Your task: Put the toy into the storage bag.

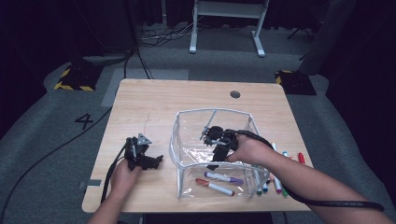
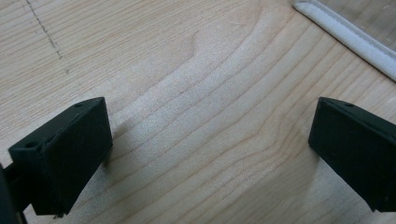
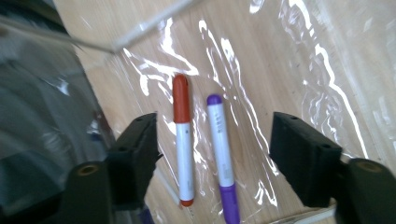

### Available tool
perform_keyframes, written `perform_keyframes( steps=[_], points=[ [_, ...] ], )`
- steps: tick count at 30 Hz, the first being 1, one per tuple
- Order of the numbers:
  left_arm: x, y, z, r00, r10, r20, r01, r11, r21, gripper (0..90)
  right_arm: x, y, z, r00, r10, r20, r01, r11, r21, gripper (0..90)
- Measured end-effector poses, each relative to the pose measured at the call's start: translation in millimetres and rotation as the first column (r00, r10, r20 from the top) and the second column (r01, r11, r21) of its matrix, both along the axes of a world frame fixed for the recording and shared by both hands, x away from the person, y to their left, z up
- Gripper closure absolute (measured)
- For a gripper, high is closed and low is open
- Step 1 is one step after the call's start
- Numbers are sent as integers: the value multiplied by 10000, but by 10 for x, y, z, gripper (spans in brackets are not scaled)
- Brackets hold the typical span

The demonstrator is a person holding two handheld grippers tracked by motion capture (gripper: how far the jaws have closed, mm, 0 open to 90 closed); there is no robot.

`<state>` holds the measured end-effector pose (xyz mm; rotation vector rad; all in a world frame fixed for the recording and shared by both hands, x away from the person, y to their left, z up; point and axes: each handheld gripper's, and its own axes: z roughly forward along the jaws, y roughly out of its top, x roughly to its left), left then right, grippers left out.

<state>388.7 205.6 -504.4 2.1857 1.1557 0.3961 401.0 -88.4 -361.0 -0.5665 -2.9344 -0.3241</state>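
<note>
The pale wooden bench (image 1: 154, 100) carries a clear pouch (image 1: 187, 140) just beside the left hand-held gripper (image 1: 156, 161) and loose markers (image 1: 280, 179) beyond the right hand-held gripper (image 1: 215, 156).

Purple marker (image 3: 223, 156): lower end cut off by right gripper view's bottom edge | markers outside clear bag (image 1: 212, 140): partly hidden behind its right wall and the right forearm, count uncertain | bag's left wall (image 3: 42, 107): blurred | white bag rim (image 2: 348, 37): cut off at frame corner.
</note>
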Motion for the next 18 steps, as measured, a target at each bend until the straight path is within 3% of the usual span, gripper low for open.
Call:
perform_keyframes(
  steps=[3, 6, 12, 15, 16, 18],
  points=[
    [0, 0, 0, 10000, -2, -1, 2, 10000, 3, 0, 2, -91, 195, 9996, -144, 232, 128, 9976, 682, 253],
    [0, 0, 0, 10000, -2, -4, 2, 10000, 2, 0, -31, -202, 387, 9949, -456, 904, 330, 9902, 1360, 253],
    [0, 0, 0, 10000, -1, -3, 1, 10000, 0, 0, -143, -546, 714, 9737, -1176, 1953, 634, 9626, 2634, 347],
    [0, 0, 0, 10000, -1, -2, 1, 10000, 4, 0, -169, -768, 835, 9645, -1405, 2235, 665, 9486, 3095, 422],
    [0, 0, 0, 10000, 2, -2, -2, 10000, 1, 0, -177, -862, 877, 9566, -1660, 2395, 830, 9430, 3222, 432],
    [0, 0, 0, 10000, 3, 1, -3, 10000, 0, 0, -189, -1000, 933, 9499, -1906, 2476, 961, 9322, 3489, 479]
  ],
)
